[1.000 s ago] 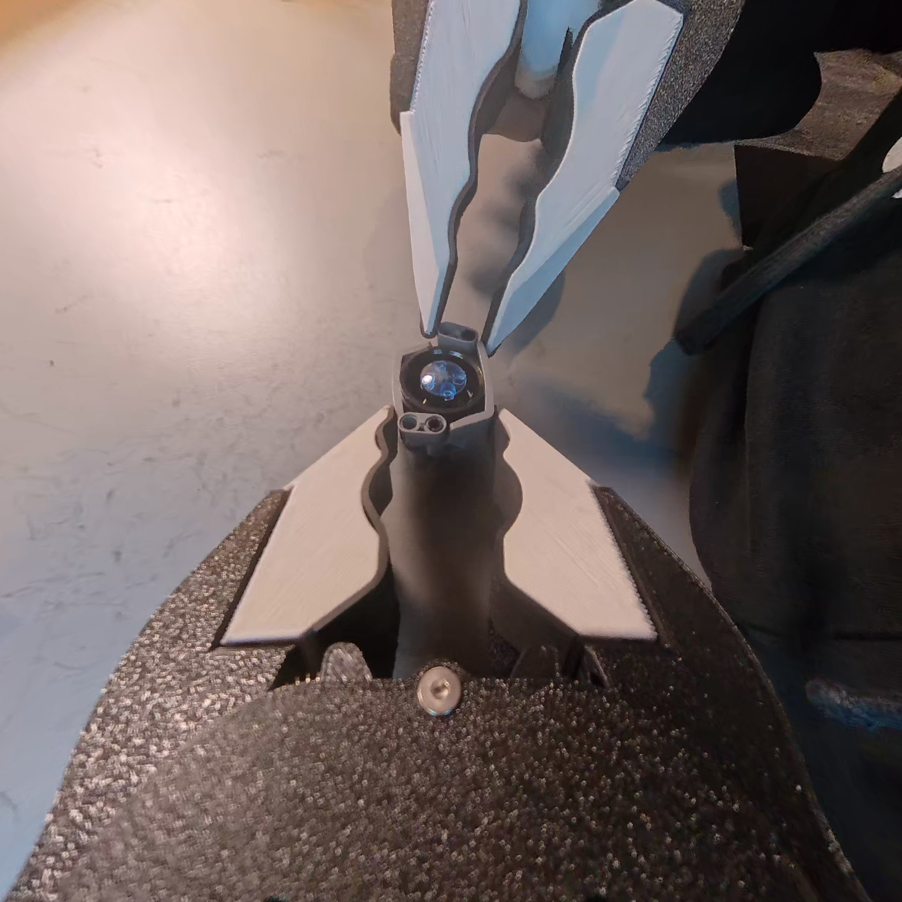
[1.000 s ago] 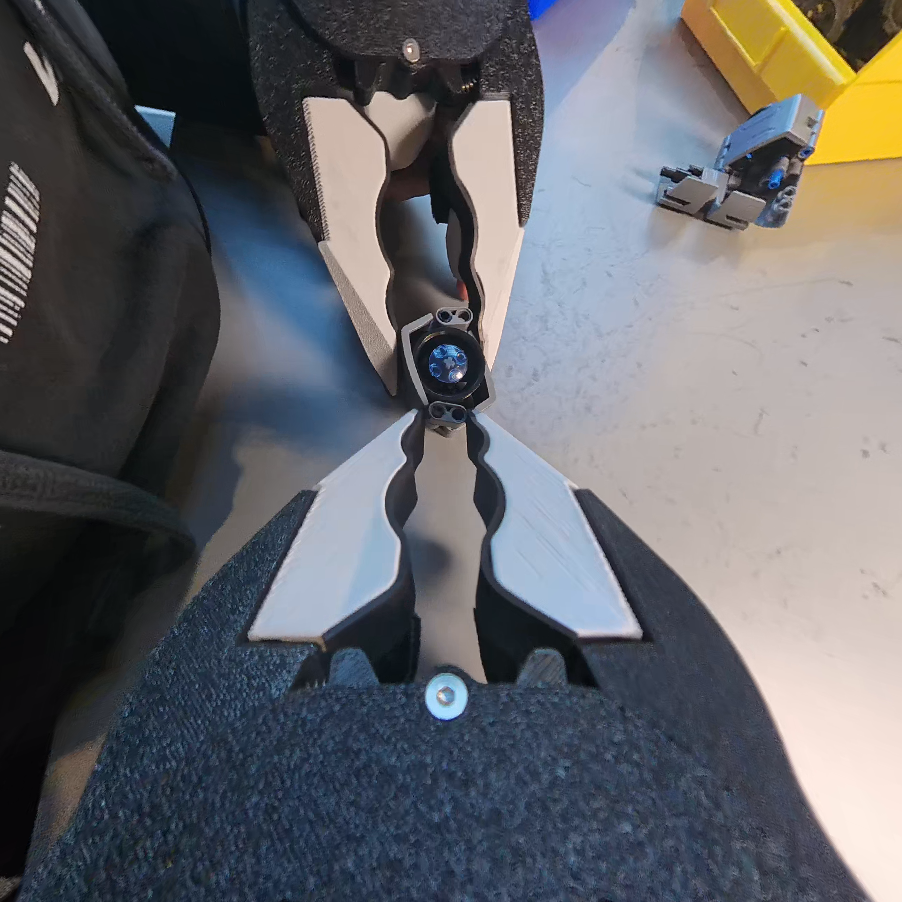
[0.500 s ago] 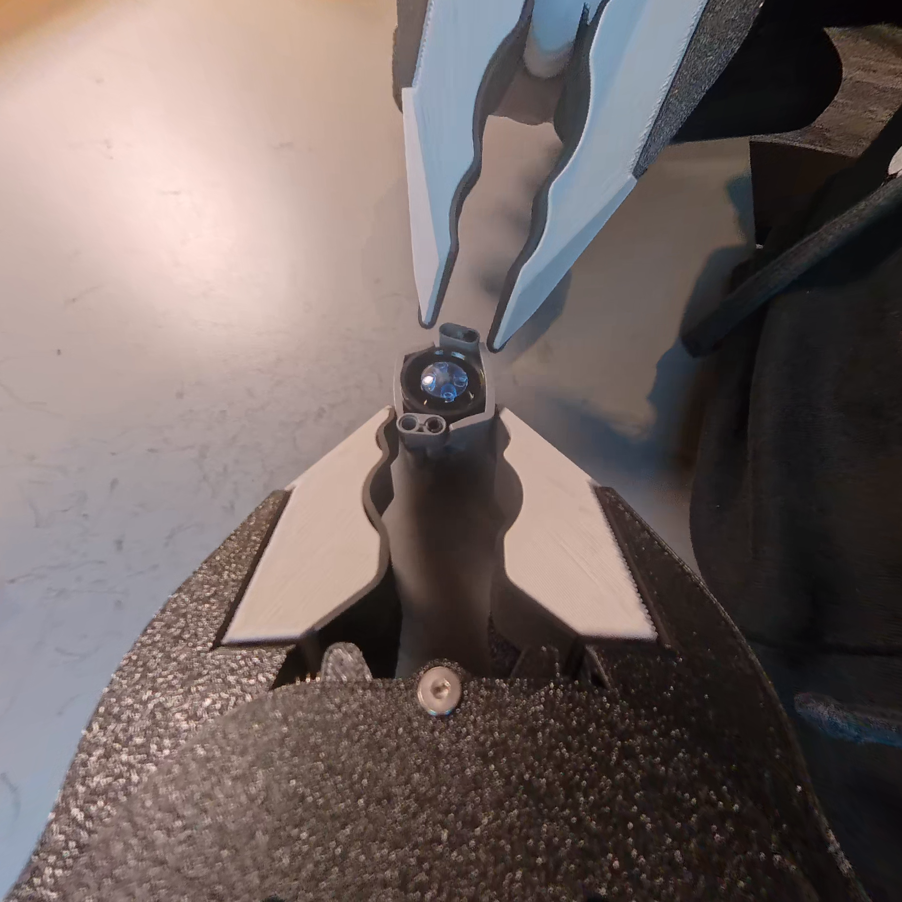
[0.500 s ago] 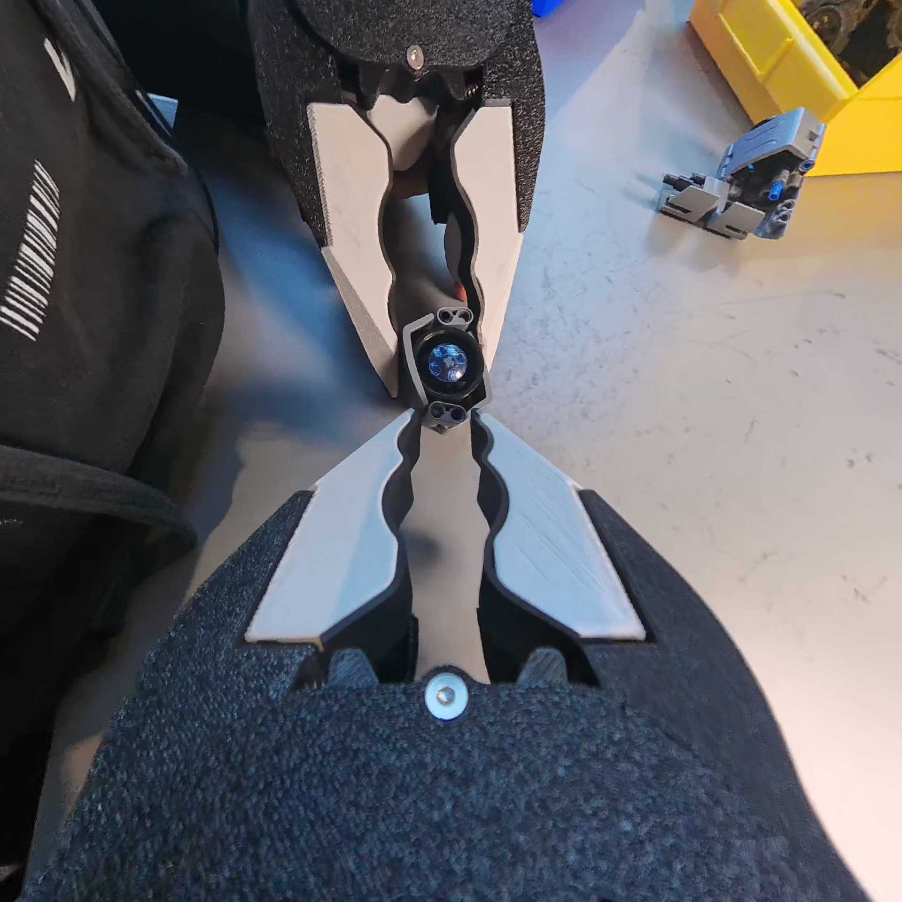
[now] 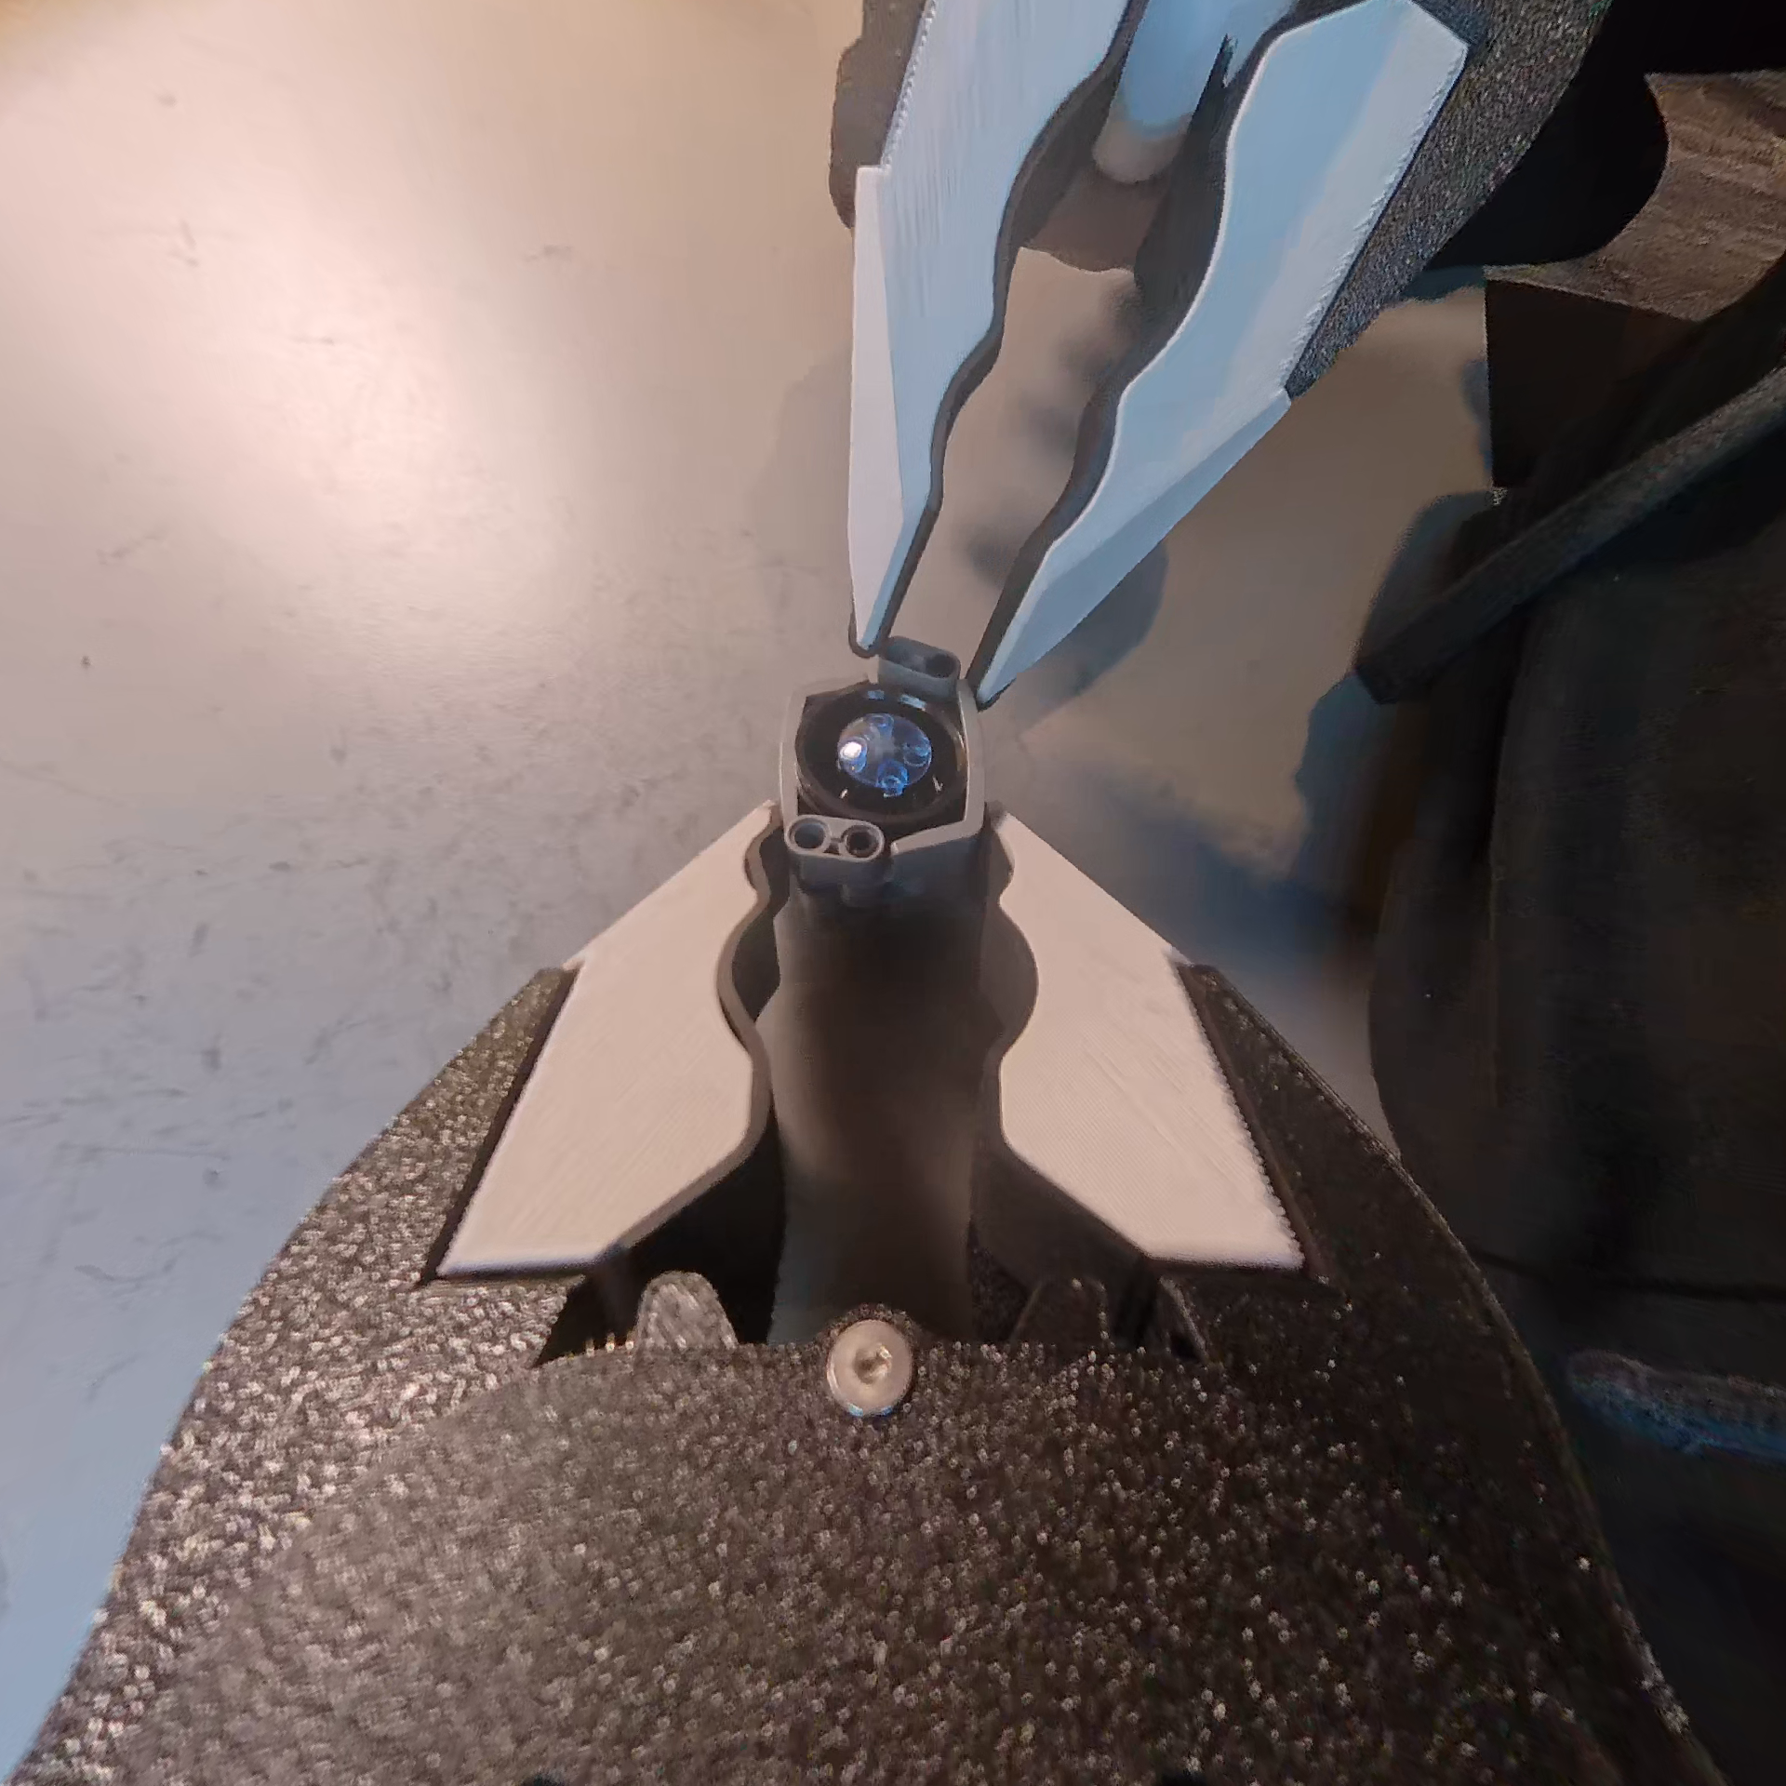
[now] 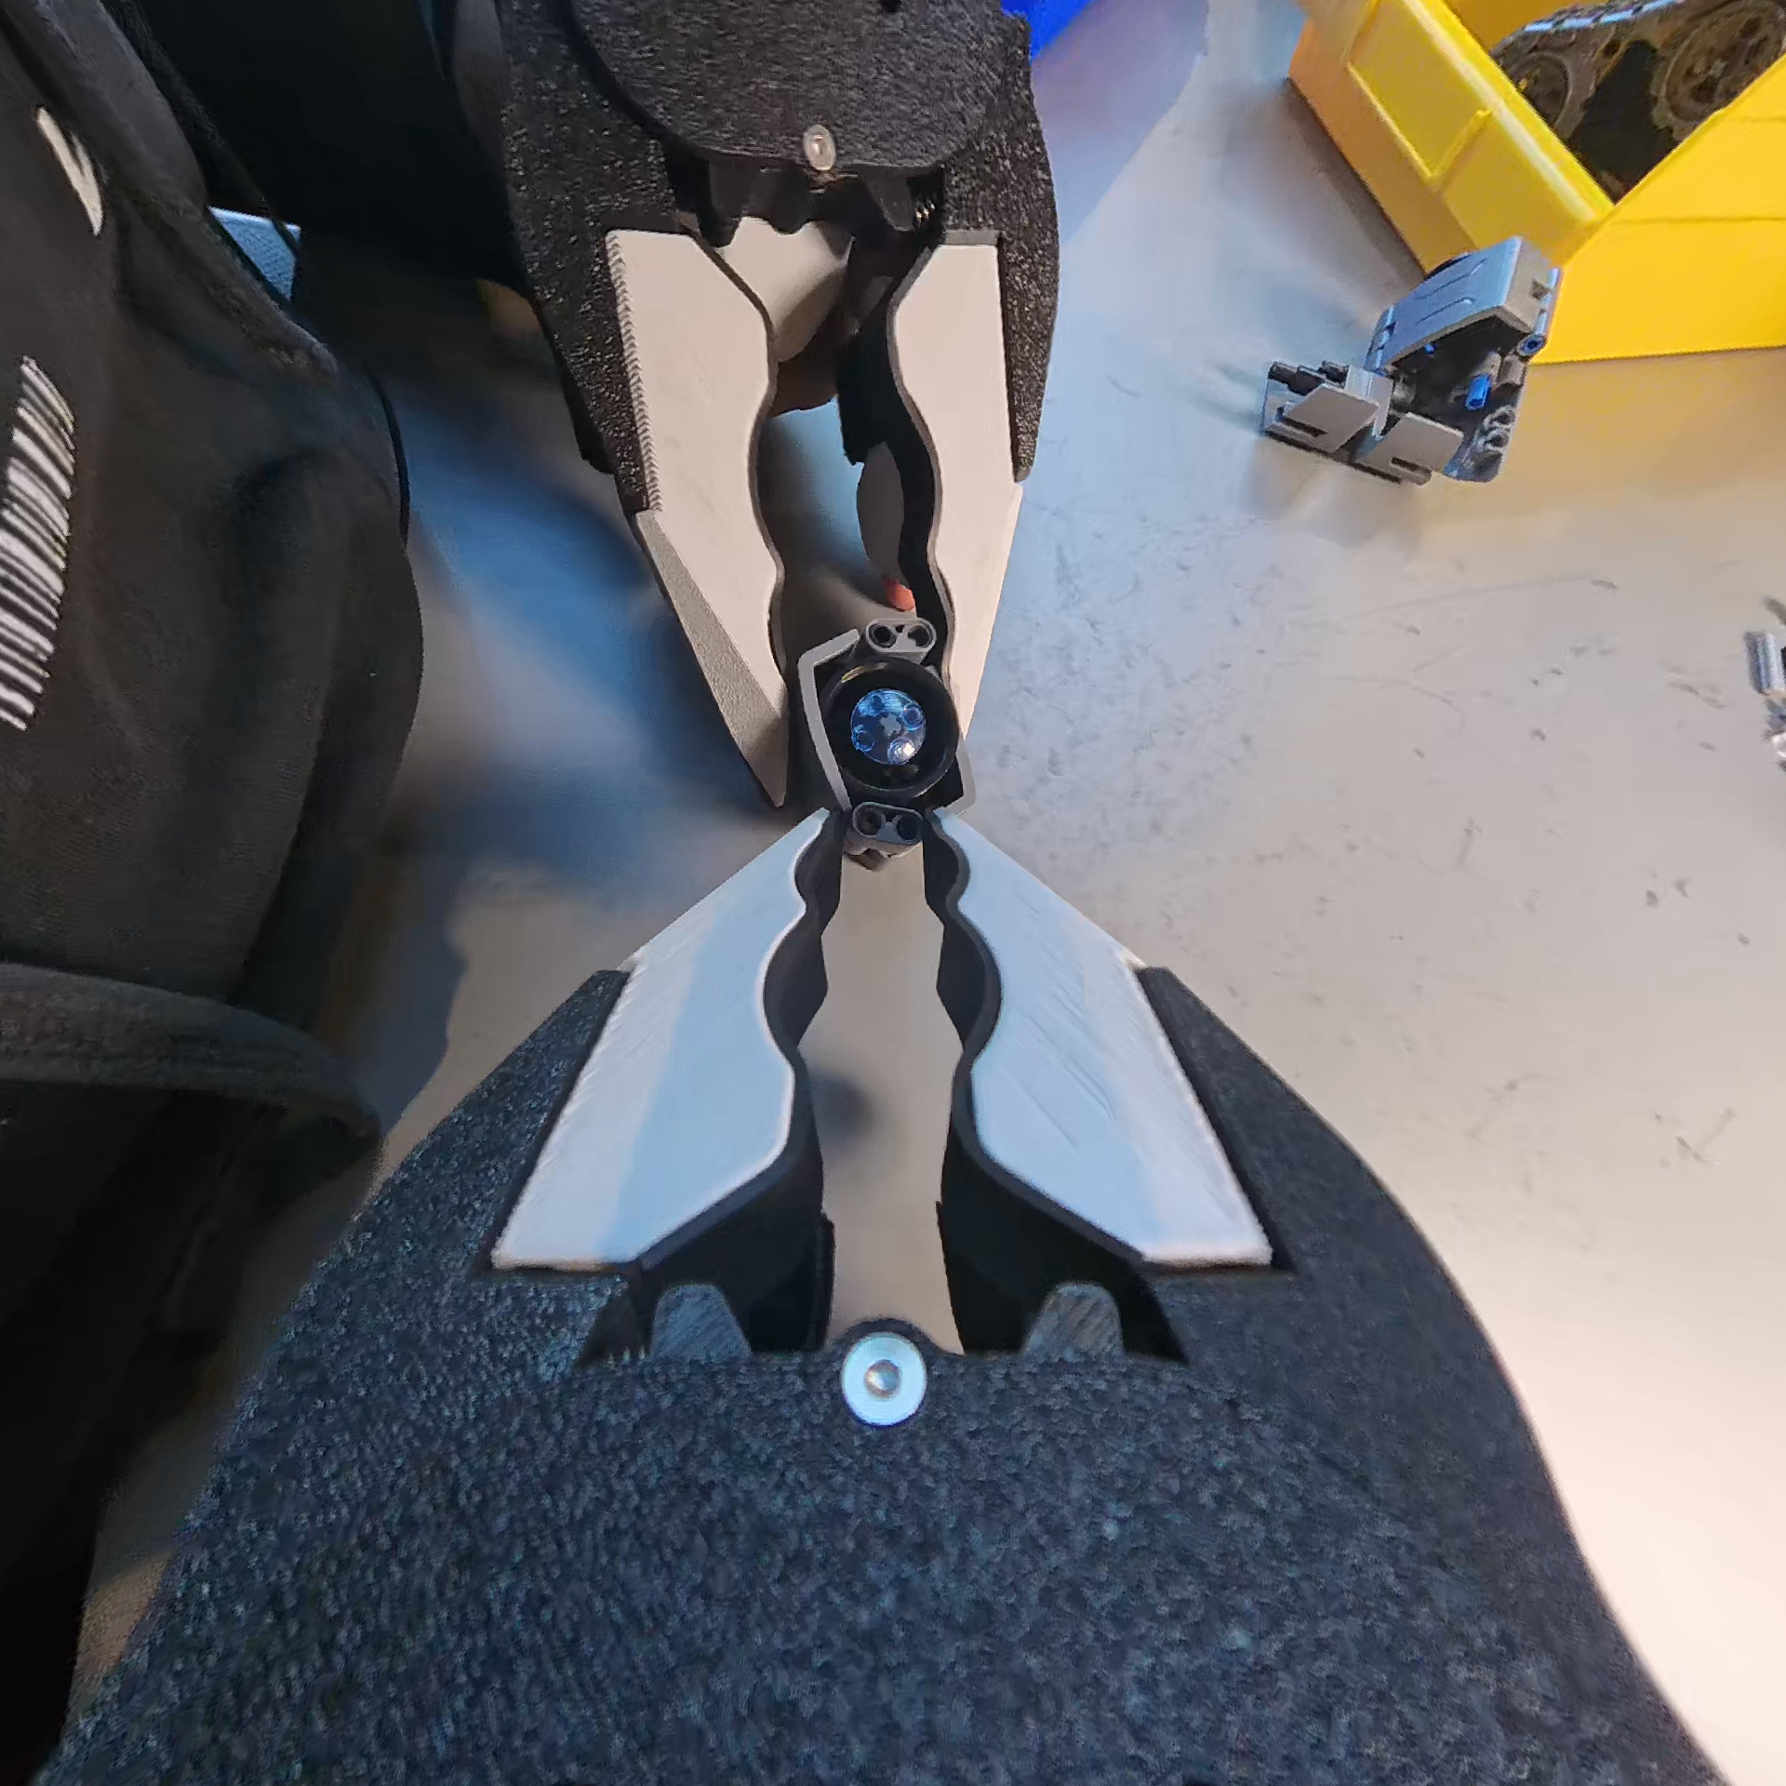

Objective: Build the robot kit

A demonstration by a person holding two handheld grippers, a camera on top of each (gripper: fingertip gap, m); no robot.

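A small grey and black building-toy part with a round blue centre [image 5: 881,759] is held above the table between my two grippers, which face each other tip to tip. My left gripper [image 5: 881,841] is shut on the part's body from both sides. My right gripper [image 6: 884,826] has its tips closed on the small grey two-hole lug at the part's end. In the left wrist view the right gripper [image 5: 923,667] comes in from the top. In the right wrist view the left gripper [image 6: 870,734] comes in from the top, around the part [image 6: 884,720].
A yellow bin [image 6: 1450,145] with dark wheeled parts stands at the far right. A grey brick assembly [image 6: 1411,387] lies on the pale table [image 6: 1353,870] beside it. A black fabric mass [image 6: 145,628] fills the left side and also shows in the left wrist view [image 5: 1595,918]. The grippers are tip to tip, or close to it.
Both grippers stay on the part with the same finger spacing. The pair has drifted slightly, so the bin and the brick assembly sit a little lower in the right wrist view.
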